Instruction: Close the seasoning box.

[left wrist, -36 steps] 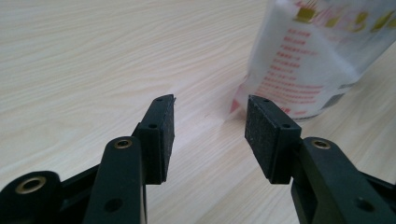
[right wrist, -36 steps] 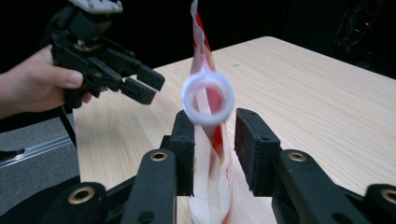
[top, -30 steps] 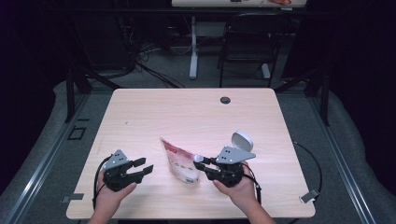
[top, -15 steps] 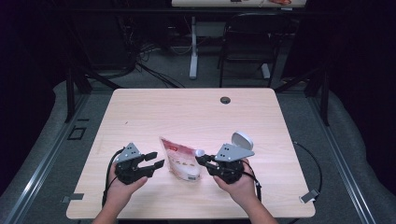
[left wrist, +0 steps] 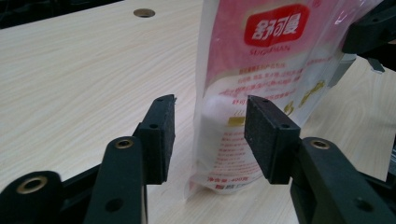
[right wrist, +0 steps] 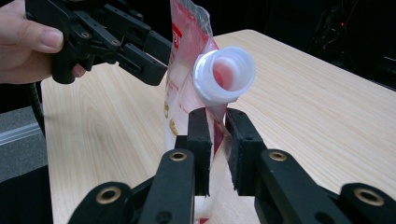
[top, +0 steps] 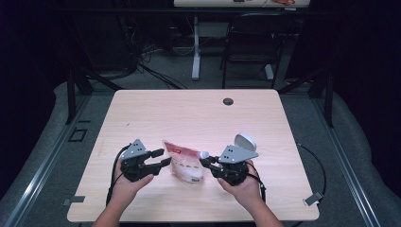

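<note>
Right gripper (right wrist: 215, 140): clamped on 1 spouted refill pouch (top: 185, 161), near table's (top: 198, 109) front edge
Left gripper (left wrist: 210, 133): jaws apart, flanking it

A light wood-grain table (top: 189, 113) with a round cable hole (top: 228, 101) is seen, a pink-and-white spouted pouch (top: 185, 162) resting on it.

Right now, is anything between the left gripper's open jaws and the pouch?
Nothing visible. The left gripper is open, its jaws apart just short of the pouch, bare table beneath. The right gripper pinches the pouch below its spout.
</note>
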